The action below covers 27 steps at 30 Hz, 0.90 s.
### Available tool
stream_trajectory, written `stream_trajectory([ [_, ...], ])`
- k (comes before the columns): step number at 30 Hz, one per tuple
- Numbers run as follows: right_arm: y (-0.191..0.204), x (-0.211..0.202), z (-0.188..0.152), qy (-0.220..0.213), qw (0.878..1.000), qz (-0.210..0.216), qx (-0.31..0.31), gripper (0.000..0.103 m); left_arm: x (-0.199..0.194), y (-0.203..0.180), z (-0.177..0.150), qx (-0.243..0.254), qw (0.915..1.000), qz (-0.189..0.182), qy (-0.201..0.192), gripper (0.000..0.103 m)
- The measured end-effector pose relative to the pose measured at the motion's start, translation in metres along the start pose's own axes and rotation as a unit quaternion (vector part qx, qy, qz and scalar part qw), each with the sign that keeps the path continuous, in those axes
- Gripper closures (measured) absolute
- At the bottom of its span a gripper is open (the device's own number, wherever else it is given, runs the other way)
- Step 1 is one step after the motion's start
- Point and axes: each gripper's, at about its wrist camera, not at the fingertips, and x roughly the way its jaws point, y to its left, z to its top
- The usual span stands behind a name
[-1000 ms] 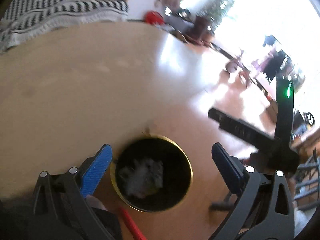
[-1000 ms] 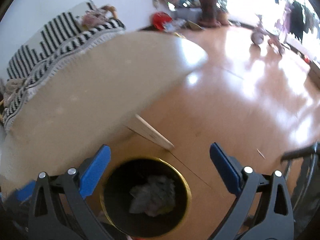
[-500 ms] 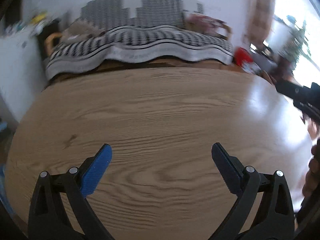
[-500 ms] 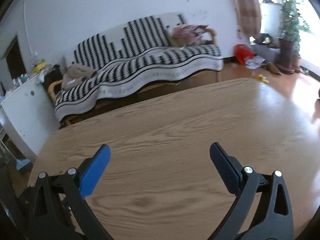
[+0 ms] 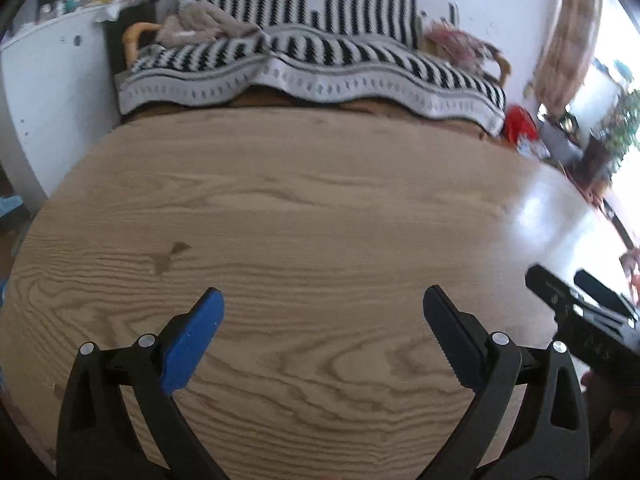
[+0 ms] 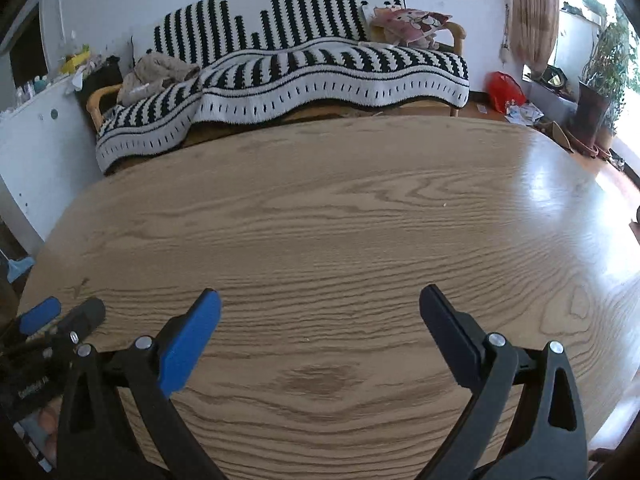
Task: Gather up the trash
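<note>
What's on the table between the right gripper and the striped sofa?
Nothing: the wooden table is bare from the right gripper to the striped sofa, per the right wrist view.

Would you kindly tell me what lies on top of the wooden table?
Nothing rests on the wooden table; both open claws, left and right, hover above. The claws hide its near edge.

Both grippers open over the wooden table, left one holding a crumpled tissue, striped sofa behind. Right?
Not quite. The left gripper holds nothing: the left wrist view shows only bare table between its fingers. The right gripper is open too, and the striped sofa is behind.
</note>
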Motion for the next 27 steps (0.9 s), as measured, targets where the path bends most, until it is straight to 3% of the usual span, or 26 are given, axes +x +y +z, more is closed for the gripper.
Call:
stream_trajectory([
  [5,-0.011,0.009,-0.007,0.029,0.999,0.018,0.021,0.007,0.006,0.001,-0.010,0.013,0.9999,-0.001,0.009,0.006],
  [9,-0.017,0.014,-0.013,0.045,0.999,0.012,0.021,0.007,0.003,-0.001,-0.013,0.025,0.9994,0.023,-0.006,0.006],
  [16,-0.024,0.011,-0.016,0.042,0.999,0.005,0.023,0.007,-0.003,0.001,-0.013,0.007,0.9999,-0.010,-0.004,0.006],
  [20,-0.025,0.014,-0.016,0.050,0.998,0.010,0.029,0.007,0.002,-0.001,-0.012,0.016,0.9999,-0.001,0.005,0.006],
  [22,-0.023,0.013,-0.016,0.050,0.998,0.012,0.030,0.007,0.002,-0.003,-0.013,0.022,0.9995,0.022,0.005,0.006],
  [27,-0.020,0.013,-0.016,0.049,0.999,0.011,0.020,0.007,0.004,-0.003,-0.013,0.014,0.9997,0.015,0.015,0.006],
])
